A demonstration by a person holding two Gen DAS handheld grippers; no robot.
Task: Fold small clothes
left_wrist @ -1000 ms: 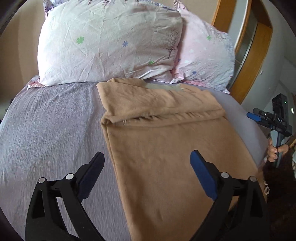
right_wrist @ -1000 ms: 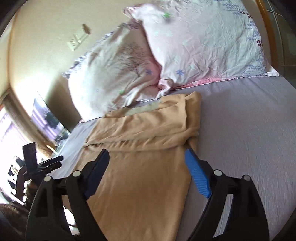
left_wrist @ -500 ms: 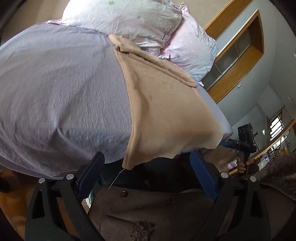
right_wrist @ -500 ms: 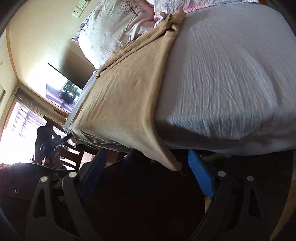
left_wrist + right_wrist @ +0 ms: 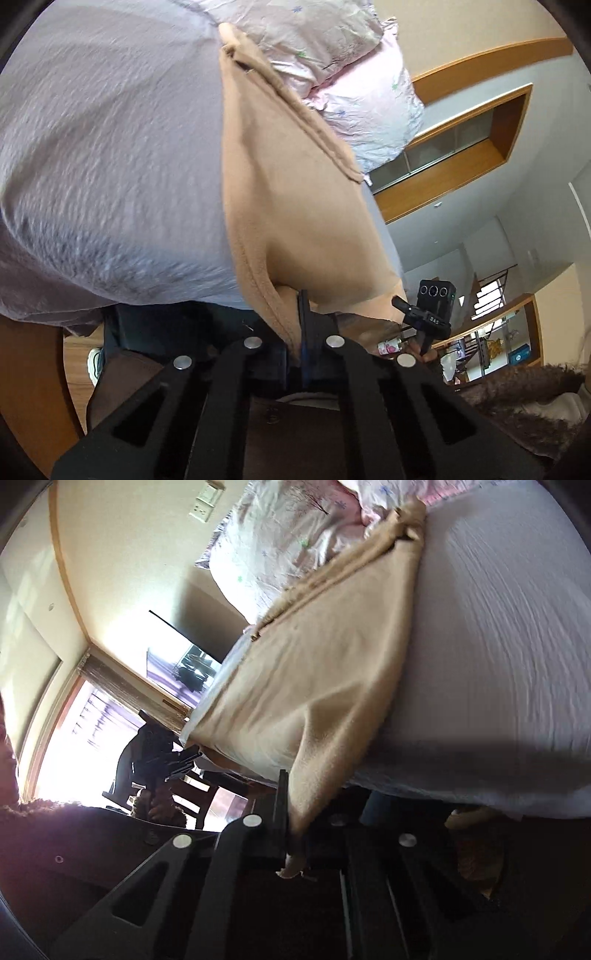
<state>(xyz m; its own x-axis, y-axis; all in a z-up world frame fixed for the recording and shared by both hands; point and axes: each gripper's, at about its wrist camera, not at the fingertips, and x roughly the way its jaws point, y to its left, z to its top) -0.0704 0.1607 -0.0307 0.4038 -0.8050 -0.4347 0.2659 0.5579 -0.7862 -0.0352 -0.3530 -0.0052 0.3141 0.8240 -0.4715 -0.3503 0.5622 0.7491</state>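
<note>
Left gripper (image 5: 295,325) is sitting low at the near edge of the bed, jaws pinched together on the near left corner of the tan cloth (image 5: 295,206), fingers pointing up and away toward the far end. Right gripper (image 5: 291,812) is doing likewise at the near right corner, jaws closed flat on the fabric. In the left wrist view the right gripper is showing off to the right, gripped by a hand (image 5: 424,350).
</note>
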